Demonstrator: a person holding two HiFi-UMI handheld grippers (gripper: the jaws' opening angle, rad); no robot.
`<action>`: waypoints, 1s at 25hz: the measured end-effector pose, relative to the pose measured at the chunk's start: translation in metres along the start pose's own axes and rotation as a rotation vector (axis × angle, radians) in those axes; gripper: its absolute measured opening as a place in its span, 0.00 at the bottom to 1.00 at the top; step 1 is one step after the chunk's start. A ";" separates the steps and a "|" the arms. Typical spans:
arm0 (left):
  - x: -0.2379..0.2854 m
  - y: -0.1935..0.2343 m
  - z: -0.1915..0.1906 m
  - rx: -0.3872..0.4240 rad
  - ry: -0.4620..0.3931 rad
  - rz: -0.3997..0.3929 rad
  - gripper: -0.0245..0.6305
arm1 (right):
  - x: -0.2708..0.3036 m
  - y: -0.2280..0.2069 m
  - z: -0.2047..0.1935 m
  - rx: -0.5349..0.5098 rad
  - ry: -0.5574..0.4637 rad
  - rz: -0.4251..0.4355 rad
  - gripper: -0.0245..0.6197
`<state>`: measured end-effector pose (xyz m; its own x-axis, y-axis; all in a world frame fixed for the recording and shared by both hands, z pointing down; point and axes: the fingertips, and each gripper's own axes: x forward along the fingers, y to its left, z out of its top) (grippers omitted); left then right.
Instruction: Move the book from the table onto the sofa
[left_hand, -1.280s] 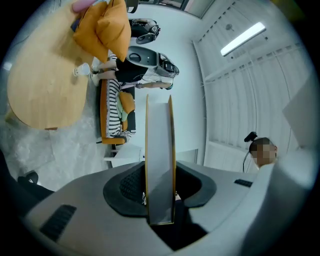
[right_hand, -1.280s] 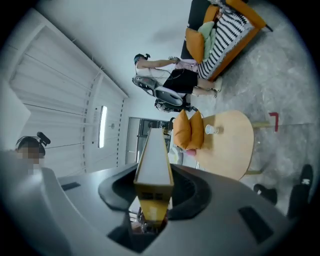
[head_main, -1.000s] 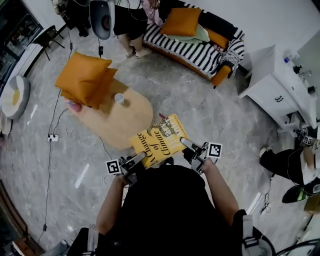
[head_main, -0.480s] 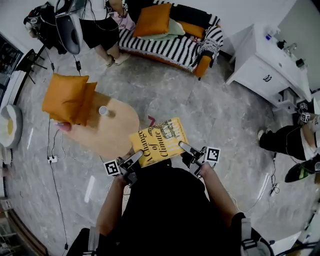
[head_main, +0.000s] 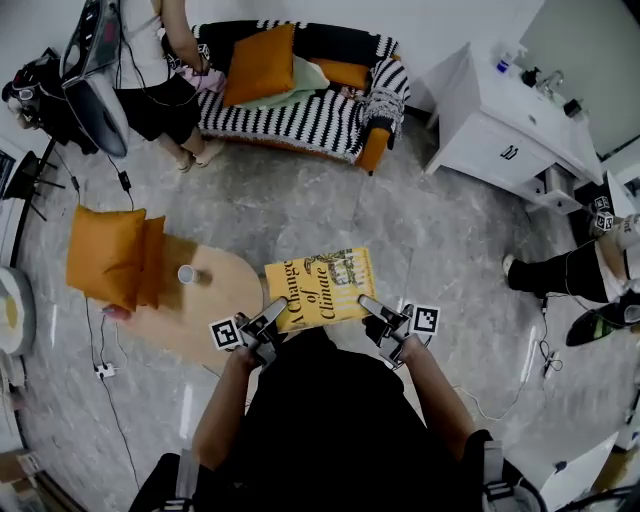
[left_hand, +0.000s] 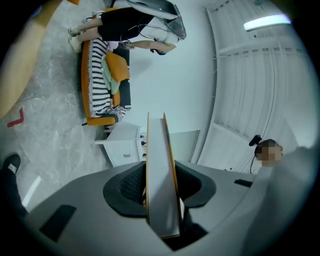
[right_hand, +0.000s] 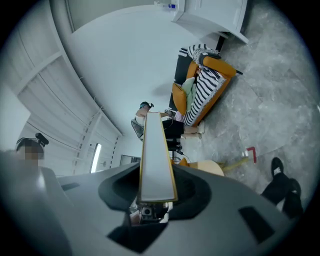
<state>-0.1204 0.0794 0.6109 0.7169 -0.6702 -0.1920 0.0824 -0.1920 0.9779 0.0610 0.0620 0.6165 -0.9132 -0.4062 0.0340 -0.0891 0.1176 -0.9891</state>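
The yellow paperback (head_main: 318, 288) hangs face-up over the marble floor (head_main: 300, 215) — the left gripper (head_main: 278, 314) clamps its seven-o'clock corner, the right gripper (head_main: 370, 304) its five-o'clock corner. The striped sofa (head_main: 300, 118) lies at twelve o'clock from it, the wooden table (head_main: 225, 290) at nine.

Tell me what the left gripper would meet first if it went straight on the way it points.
The yellow book it grips. Past that, the left gripper seems aimed over bare floor at the white cabinet, not the sofa; depth is unclear.
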 end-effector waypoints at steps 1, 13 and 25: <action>0.010 0.000 0.010 0.006 0.016 -0.003 0.26 | 0.004 0.000 0.011 -0.010 -0.013 0.003 0.27; 0.091 0.005 0.079 0.022 0.176 0.028 0.26 | 0.033 -0.001 0.096 -0.046 -0.093 0.029 0.27; 0.234 0.031 0.061 0.046 0.059 0.018 0.26 | -0.036 -0.025 0.230 -0.036 -0.004 0.030 0.27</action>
<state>0.0080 -0.1270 0.5909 0.7574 -0.6309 -0.1681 0.0386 -0.2137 0.9761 0.1877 -0.1352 0.6074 -0.9139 -0.4059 0.0041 -0.0762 0.1617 -0.9839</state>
